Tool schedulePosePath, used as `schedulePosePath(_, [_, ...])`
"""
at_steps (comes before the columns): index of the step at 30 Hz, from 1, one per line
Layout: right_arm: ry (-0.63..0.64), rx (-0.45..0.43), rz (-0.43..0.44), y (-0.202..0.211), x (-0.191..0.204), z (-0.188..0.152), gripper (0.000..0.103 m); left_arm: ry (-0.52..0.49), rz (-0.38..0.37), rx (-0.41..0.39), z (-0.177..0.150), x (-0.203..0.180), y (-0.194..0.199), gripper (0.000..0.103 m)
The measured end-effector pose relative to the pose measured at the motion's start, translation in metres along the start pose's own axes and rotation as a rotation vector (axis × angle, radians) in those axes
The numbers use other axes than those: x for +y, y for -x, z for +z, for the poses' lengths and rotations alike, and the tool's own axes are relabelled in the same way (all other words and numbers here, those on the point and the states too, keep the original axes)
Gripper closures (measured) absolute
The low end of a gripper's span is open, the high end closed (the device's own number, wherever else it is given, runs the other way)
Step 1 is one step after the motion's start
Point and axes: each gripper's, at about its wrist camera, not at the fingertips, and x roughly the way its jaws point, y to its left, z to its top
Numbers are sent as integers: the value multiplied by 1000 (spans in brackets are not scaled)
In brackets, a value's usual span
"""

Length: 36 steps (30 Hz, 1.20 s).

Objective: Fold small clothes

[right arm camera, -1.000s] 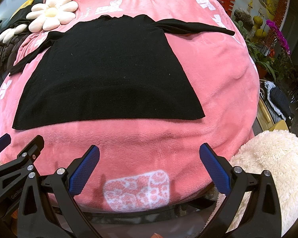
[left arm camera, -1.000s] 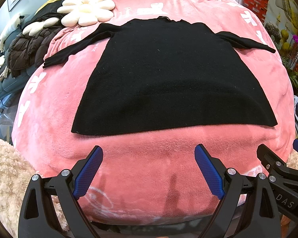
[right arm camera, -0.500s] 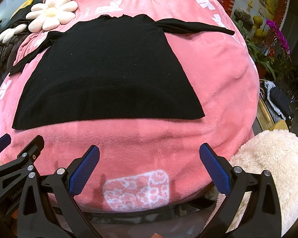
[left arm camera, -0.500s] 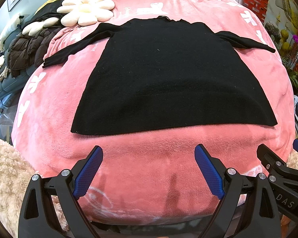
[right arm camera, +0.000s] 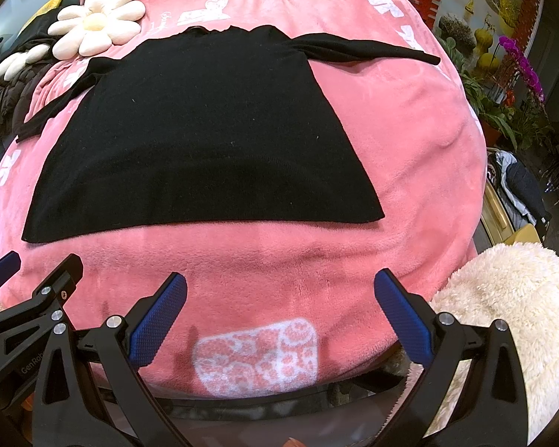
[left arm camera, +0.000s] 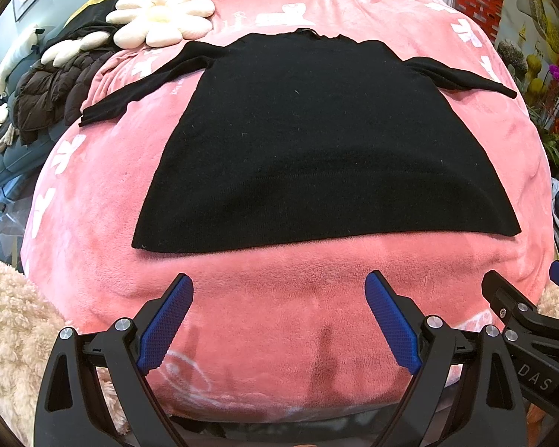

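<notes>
At your 9 o'clock, off the work area, a brown puffer jacket (left arm camera: 46, 91) and a daisy-shaped cushion (left arm camera: 160, 15) sit beside the pink fleece blanket (left arm camera: 279, 309), clear of anything you need to fold. Your left gripper (left arm camera: 279, 316) hovers at 6 o'clock over bare blanket, its blue-padded fingers (left arm camera: 166, 326) spread wide and holding nothing; it sits just short of the hem, probably so you can choose a corner before committing.

The black sweater (left arm camera: 316, 141) lies flat in the centre, neck at 12 o'clock, hem nearest you. The left sleeve (left arm camera: 141, 85) angles out toward 10 o'clock and the right sleeve (right arm camera: 365, 50) toward 2 o'clock. Spread like this, every edge is reachable, and I judge the fold has not begun.

Your right gripper (right arm camera: 279, 316) waits at 6 o'clock too, fingers (right arm camera: 402, 322) wide apart and empty, just beside the left one. At 4 o'clock a cream fluffy throw (right arm camera: 503, 309) rests against the blanket's edge, apart from the sweater.
</notes>
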Motion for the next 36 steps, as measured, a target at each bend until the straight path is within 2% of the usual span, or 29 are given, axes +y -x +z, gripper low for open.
schedulePosePath(6, [-6,13,-2,-3,-4,-1,5,20,-31,9,-1,3,-2,12])
schedulePosePath(10, [-37,10,23,-8,-15,15,5,48,-123,-1,15,8,3,11])
schedulePosePath(16, [-85,-66,-13,-28,-60,102,5,98,-166,15,53,15,-14,11])
schedulePosePath(21, [-247,-69,-42,-87,-146,202,6,192,-198,11,92,15,-34,11])
schedulePosePath(22, [-283,-68,-33,-96,-160,214,15,196,-200,10,101,12,-39,11])
schedulePosePath(23, [-320,-57,-12,-110,-173,226,31,195,-202,8,106,10,-43,11])
schedulePosePath(25, [-367,-9,60,-139,-193,245,42,180,-198,0,116,4,-50,11])
schedulePosePath(27, [-387,14,119,-163,-202,259,41,133,-187,-15,127,-6,-58,11])
schedulePosePath(29, [-391,9,142,-183,-206,272,42,70,-172,-17,137,-16,-67,11])
schedulePosePath(31, [-425,-11,105,-198,-219,285,40,27,-176,-19,145,-23,-73,11])
schedulePosePath(32, [-470,-25,85,-207,-232,292,35,5,-175,-24,148,-27,-76,11])
schedulePosePath(33, [-566,-67,26,-215,-259,303,32,-10,-174,-27,151,-30,-78,11])
schedulePosePath(34, [-566,-67,26,-215,-259,303,30,-26,-177,-31,153,-32,-80,11])
schedulePosePath(36, [-660,-117,-43,-220,-295,313,30,-47,-180,-40,157,-36,-82,11])
